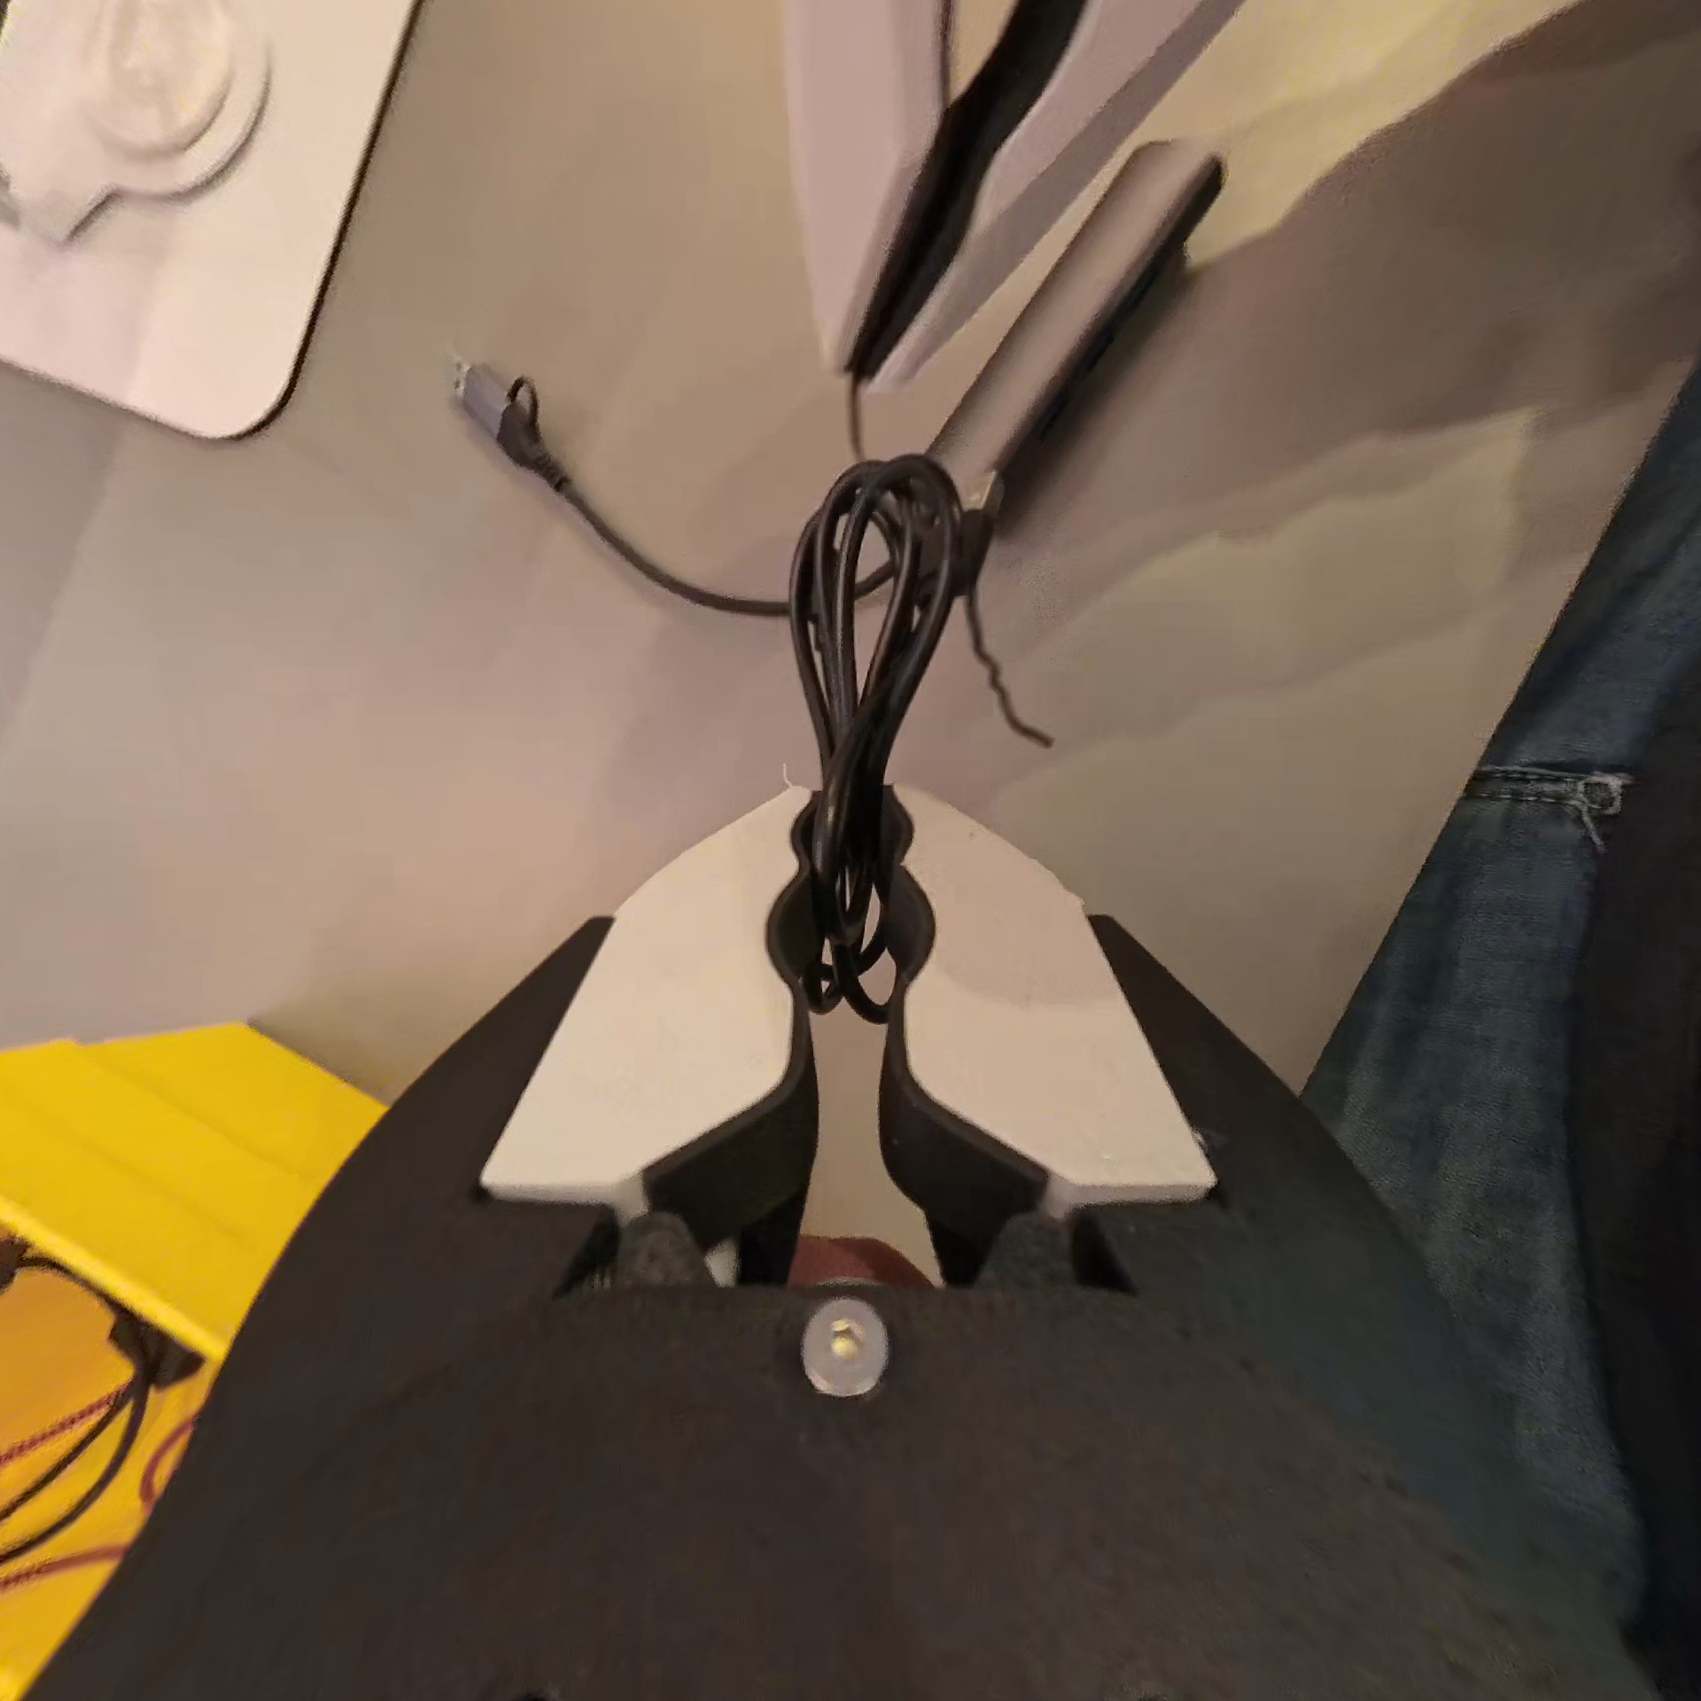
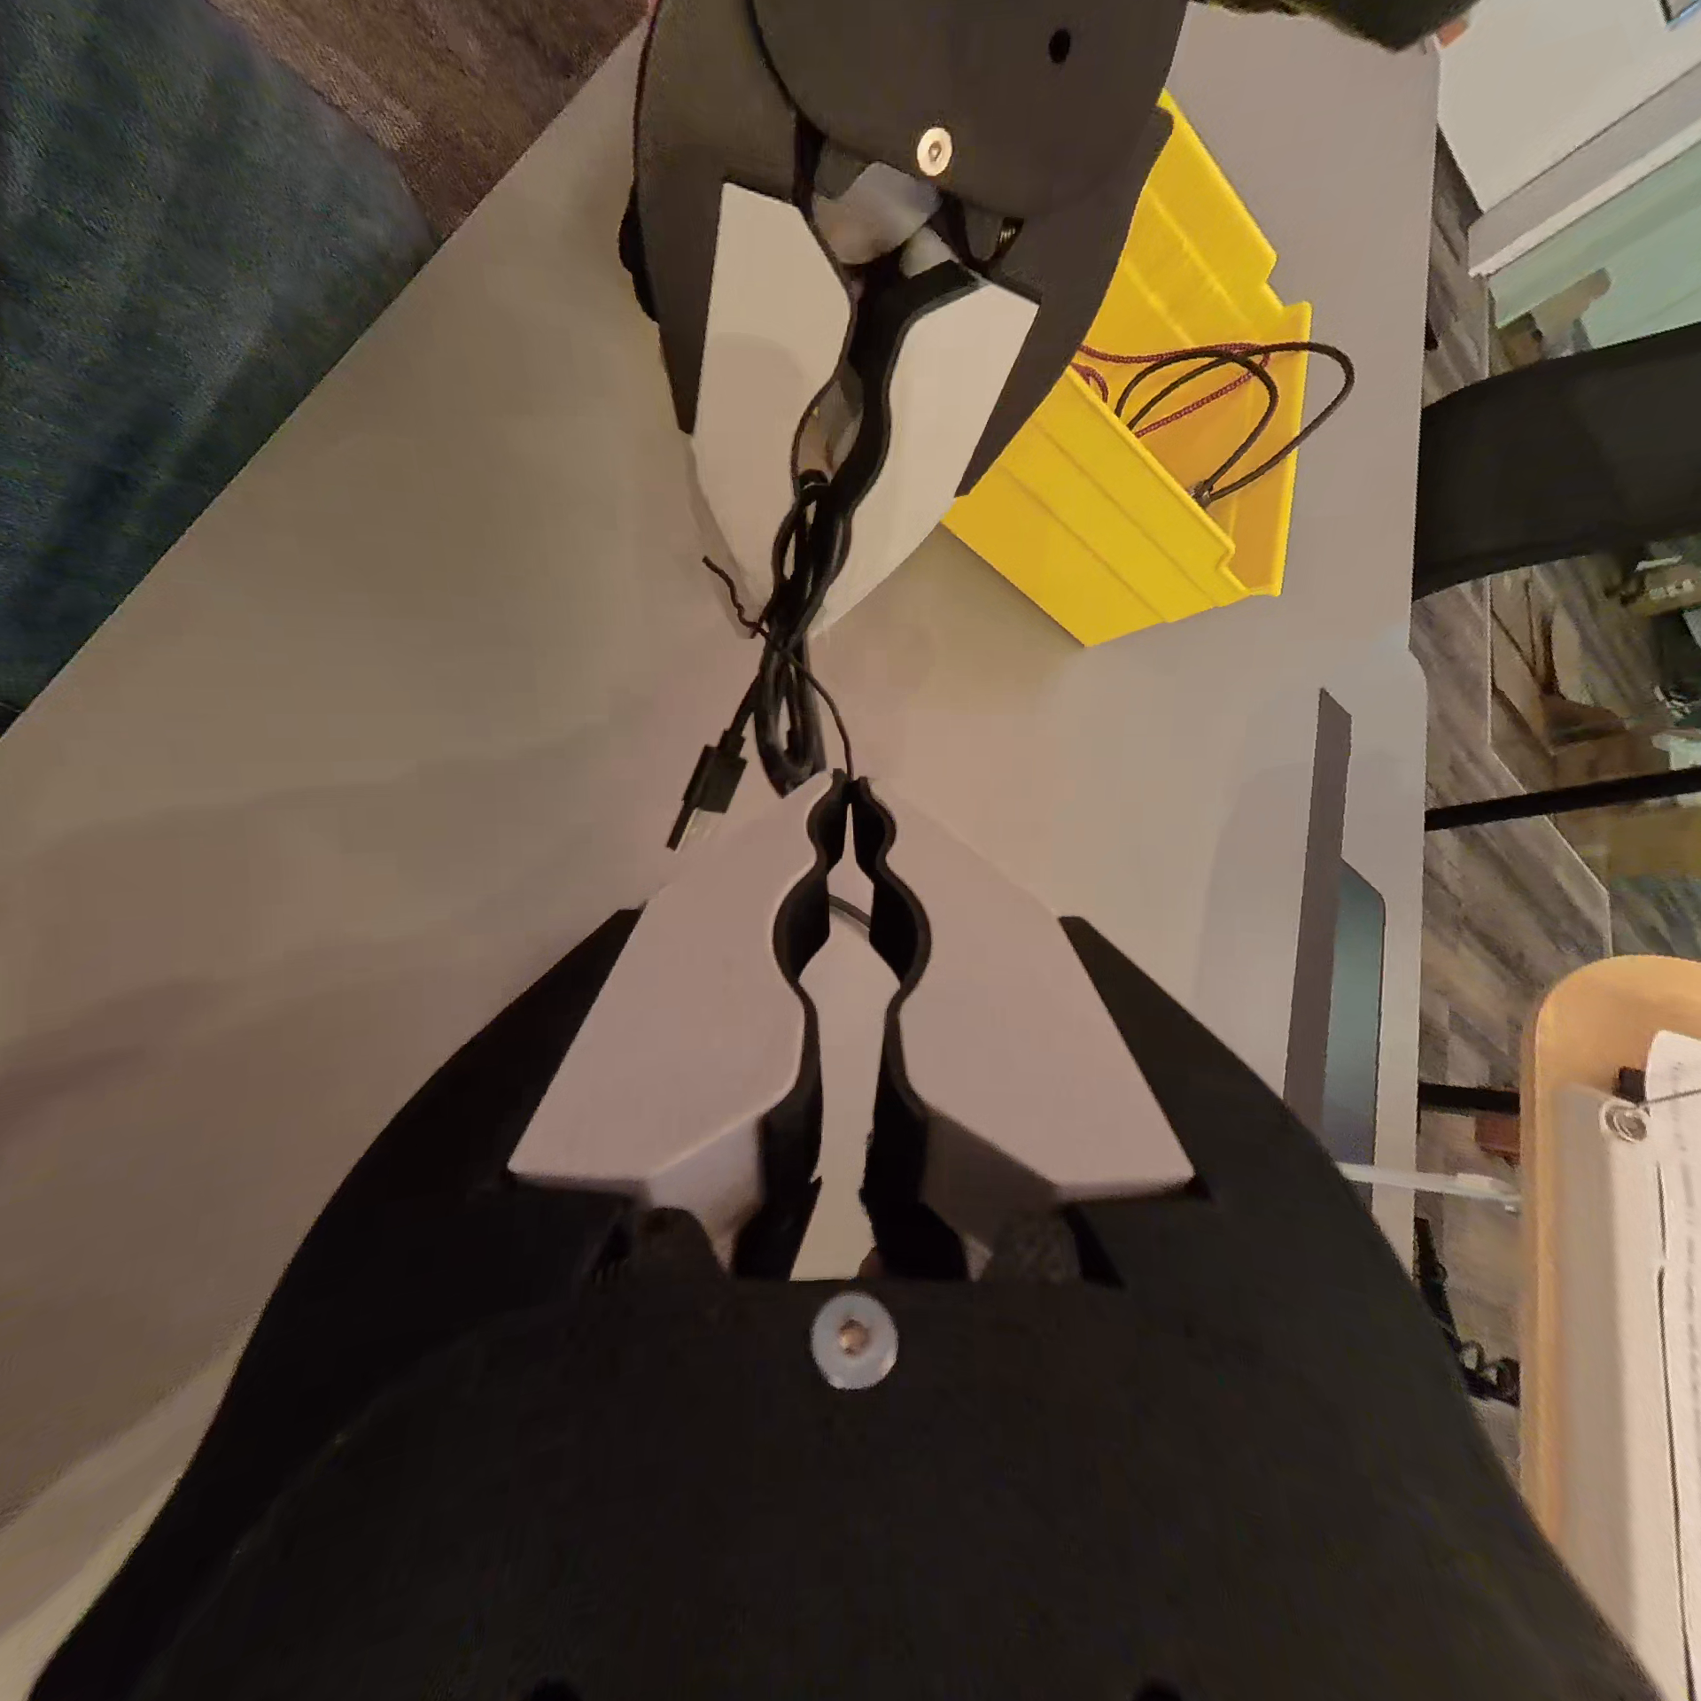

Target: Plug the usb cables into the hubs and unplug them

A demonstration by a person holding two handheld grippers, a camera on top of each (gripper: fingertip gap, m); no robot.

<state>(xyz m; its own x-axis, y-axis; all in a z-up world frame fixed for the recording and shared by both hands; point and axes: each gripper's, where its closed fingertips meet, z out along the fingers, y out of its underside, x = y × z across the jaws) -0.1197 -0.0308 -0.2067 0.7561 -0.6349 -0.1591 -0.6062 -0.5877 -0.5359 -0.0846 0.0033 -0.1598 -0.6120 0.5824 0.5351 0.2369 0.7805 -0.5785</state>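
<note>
My left gripper (image 1: 847, 801) is shut on a coiled black USB cable (image 1: 865, 644) and holds the bundle above the grey table. The cable's plug (image 2: 709, 792) dangles free beside the bundle. My right gripper (image 2: 842, 787) faces the left gripper (image 2: 782, 617) tip to tip and is shut on a thin black strand coming off the bundle. The right gripper shows blurred at the top of the left wrist view (image 1: 861, 364). A wavy twist tie (image 1: 1003, 690) sticks out of the bundle. A grey braided cable with a grey plug (image 1: 479, 391) lies on the table. A long grey slab (image 1: 1105, 322) beyond looks like a hub.
A yellow bin (image 2: 1151, 479) with red and black cables stands on the table behind the left gripper. A white mat (image 1: 138, 230) lies at the far left. A person's jeans (image 1: 1519, 1012) are at the table's right edge. A grey slab (image 2: 1325, 920) lies near the far table edge. Spacing between my two grippers at the tips: around 7 cm.
</note>
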